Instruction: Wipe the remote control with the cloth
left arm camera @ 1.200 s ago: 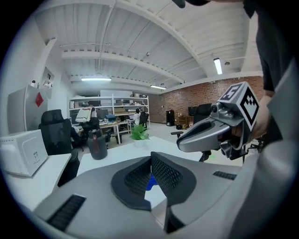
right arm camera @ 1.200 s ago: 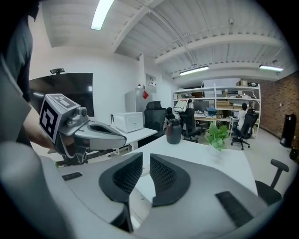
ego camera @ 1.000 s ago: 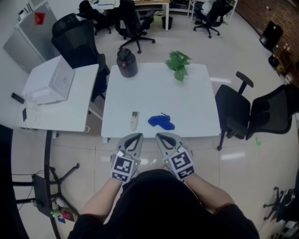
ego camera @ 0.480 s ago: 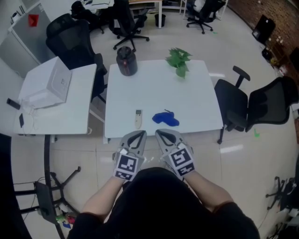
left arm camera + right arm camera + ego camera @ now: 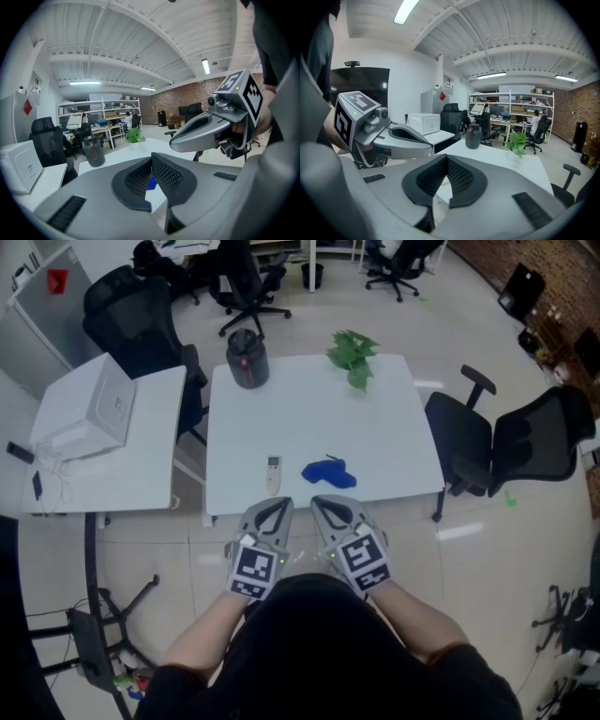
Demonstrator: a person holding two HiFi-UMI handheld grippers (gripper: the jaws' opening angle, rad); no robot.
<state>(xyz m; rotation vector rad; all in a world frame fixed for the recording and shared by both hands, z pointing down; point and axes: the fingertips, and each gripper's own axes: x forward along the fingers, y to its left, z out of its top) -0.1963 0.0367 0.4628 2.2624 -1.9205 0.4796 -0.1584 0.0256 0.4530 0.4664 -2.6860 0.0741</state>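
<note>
A small white remote control (image 5: pixel 273 474) lies near the front edge of the white table (image 5: pixel 375 427). To its right lies a crumpled blue cloth (image 5: pixel 328 472), a sliver of which shows past the left jaws as the blue cloth (image 5: pixel 151 182). Both grippers hang in front of the table's near edge, short of both things. My left gripper (image 5: pixel 274 508) is shut and holds nothing. My right gripper (image 5: pixel 324 505) is shut and empty too. In the left gripper view the right gripper (image 5: pixel 174 146) shows beside it, and the left gripper (image 5: pixel 427 147) shows in the right gripper view.
A dark flask (image 5: pixel 247 360) stands at the table's far left corner and a green plant (image 5: pixel 352 352) at the far middle. A second desk with a white box (image 5: pixel 89 409) is at the left. Black office chairs (image 5: pixel 497 446) stand to the right.
The view has shifted a little, so the table, remote and cloth sit slightly nearer the grippers. Both grippers stay shut and side by side.
</note>
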